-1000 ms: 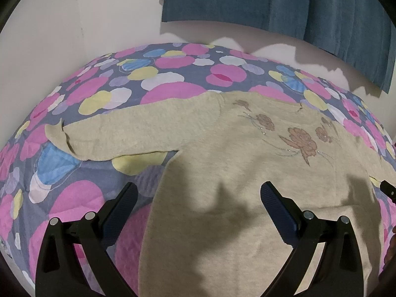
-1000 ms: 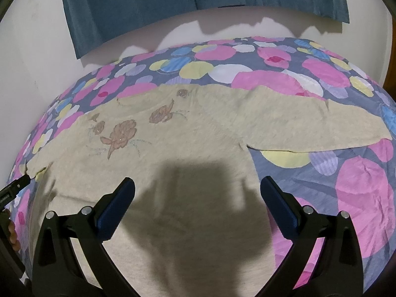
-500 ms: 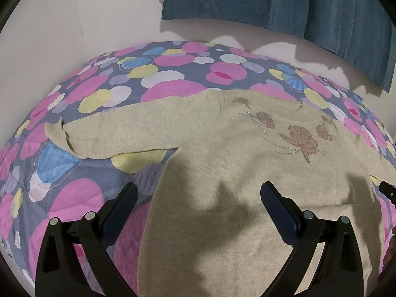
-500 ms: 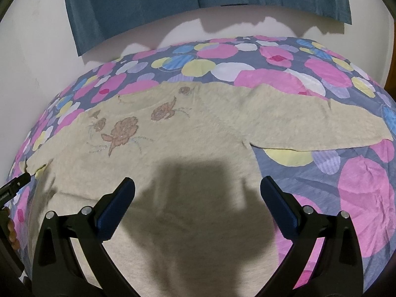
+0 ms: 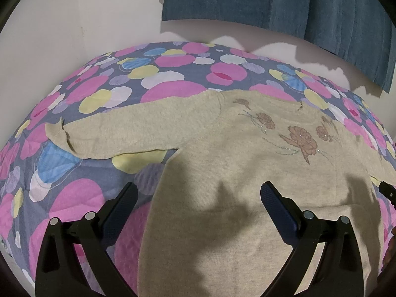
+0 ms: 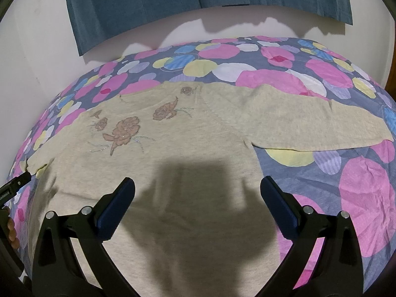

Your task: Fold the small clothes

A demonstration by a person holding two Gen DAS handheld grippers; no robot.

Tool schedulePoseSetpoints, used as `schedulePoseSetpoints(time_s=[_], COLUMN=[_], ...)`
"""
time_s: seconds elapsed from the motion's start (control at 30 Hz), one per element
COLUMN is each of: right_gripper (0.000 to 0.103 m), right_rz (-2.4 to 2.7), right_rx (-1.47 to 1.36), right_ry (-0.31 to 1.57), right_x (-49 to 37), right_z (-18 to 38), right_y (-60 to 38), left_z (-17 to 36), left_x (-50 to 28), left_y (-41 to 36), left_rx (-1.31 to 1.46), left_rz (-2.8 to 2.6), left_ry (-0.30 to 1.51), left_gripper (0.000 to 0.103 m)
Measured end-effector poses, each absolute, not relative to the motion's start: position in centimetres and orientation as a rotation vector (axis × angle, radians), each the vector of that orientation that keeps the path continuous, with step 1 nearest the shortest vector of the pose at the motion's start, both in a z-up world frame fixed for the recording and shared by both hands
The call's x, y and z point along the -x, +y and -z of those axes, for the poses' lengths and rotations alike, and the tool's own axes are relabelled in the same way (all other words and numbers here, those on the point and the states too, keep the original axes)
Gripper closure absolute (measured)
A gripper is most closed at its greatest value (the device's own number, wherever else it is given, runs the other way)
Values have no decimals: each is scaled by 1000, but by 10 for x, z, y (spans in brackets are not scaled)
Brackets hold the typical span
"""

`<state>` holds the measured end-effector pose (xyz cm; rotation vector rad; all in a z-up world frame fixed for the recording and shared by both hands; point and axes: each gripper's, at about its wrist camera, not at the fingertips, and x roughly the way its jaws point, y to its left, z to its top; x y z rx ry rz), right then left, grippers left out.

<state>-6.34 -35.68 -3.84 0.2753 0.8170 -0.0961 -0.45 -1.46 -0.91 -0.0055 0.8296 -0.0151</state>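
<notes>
A beige long-sleeved sweater (image 5: 235, 173) with brown flower embroidery lies flat, front up, on a flowered bedspread (image 5: 173, 66). It also shows in the right wrist view (image 6: 185, 173). Its left sleeve (image 5: 128, 133) stretches out to the left, its right sleeve (image 6: 309, 123) to the right. My left gripper (image 5: 198, 198) is open and empty above the sweater's lower left body. My right gripper (image 6: 195, 195) is open and empty above the lower right body. Each gripper's tip shows at the edge of the other's view.
The bedspread (image 6: 358, 185) has pink, yellow and blue circles. A white wall (image 5: 99, 19) stands behind the bed, with a dark teal curtain (image 5: 284, 2) hanging on it, also in the right wrist view (image 6: 173, 5).
Both grippers have drifted slightly; the sweater sits a little lower in each view. Nothing was grasped or moved.
</notes>
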Motion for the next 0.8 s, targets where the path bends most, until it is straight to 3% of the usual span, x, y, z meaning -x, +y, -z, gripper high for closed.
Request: schedulePoseSetpoints(time_s=[0.63,0.8], right_gripper=[2,2], right_rz=[98,167], right_rx=[-295,-411], right_ry=[815,771], right_x=[63,68], right_z=[38,30], right_y=[-360,-407], left_z=[17,10], left_x=[5,1], left_y=[-9,-3], left_rx=[51,64], left_rz=[54,67], left_ry=[848,824], left_gripper=[4,4])
